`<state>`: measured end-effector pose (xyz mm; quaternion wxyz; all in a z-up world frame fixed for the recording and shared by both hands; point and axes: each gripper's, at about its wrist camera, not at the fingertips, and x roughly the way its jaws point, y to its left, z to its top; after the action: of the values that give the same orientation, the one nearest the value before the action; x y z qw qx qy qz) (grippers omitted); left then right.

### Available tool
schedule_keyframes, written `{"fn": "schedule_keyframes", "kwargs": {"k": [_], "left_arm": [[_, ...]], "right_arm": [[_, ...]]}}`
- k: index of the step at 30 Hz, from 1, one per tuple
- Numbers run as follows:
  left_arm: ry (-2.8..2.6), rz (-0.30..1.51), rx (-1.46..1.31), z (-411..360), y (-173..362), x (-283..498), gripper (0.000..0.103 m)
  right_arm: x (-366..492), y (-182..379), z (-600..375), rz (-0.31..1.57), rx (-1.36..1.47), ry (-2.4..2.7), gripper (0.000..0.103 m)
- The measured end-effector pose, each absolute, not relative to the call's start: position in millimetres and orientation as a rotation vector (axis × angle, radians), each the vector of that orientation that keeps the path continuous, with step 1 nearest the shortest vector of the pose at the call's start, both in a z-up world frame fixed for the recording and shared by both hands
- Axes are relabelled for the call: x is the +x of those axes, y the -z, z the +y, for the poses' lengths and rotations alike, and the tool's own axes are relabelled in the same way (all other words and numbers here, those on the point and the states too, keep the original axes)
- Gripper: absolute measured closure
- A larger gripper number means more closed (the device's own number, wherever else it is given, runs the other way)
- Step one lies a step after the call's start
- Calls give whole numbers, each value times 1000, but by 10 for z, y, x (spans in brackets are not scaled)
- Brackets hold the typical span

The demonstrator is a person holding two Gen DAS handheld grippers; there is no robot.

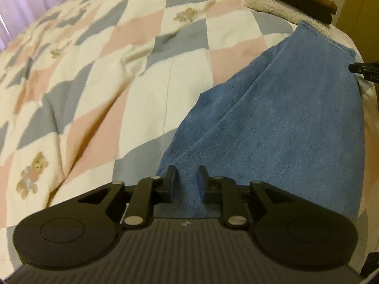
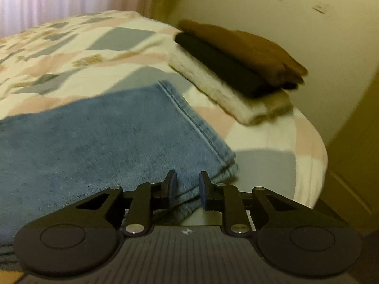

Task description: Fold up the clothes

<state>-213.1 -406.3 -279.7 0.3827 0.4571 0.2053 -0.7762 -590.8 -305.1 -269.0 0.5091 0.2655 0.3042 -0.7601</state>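
Blue denim jeans (image 1: 284, 118) lie lengthwise on the patchwork quilt, their hem at the far end. My left gripper (image 1: 186, 181) is shut on a pinched ridge of the denim at the near end, and the cloth rises into its jaws. In the right wrist view the jeans (image 2: 94, 142) lie folded in layers with a stitched hem on the right. My right gripper (image 2: 188, 187) is shut on the layered corner of that hem. A black part of the right gripper (image 1: 364, 69) shows at the right edge of the left wrist view.
The quilt (image 1: 118, 71) with teddy-bear prints covers the bed. A stack of folded clothes sits at the far corner: a white fleece (image 2: 225, 92) at the bottom, a black piece (image 2: 220, 66), a brown piece (image 2: 236, 45) on top. The bed edge (image 2: 315, 153) drops off on the right beside a cream wall (image 2: 284, 23). Curtains (image 2: 59, 0) hang behind.
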Motion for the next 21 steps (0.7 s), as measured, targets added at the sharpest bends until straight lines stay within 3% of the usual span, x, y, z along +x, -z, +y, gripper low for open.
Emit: {"fn": "schedule_keyframes", "kwargs": {"k": [9, 12, 21], "left_arm": [[2093, 435, 1216, -3992, 2589, -1965, 84], [2082, 428, 1263, -4007, 2728, -1927, 84], [2112, 418, 1281, -4007, 2841, -1896, 82]], "right_arm": [[-4521, 2053, -2405, 555, 698, 1806, 81], [-3910, 2129, -2228, 520, 737, 1690, 81], [-3111, 2591, -2218, 632, 776, 1533, 82]]}}
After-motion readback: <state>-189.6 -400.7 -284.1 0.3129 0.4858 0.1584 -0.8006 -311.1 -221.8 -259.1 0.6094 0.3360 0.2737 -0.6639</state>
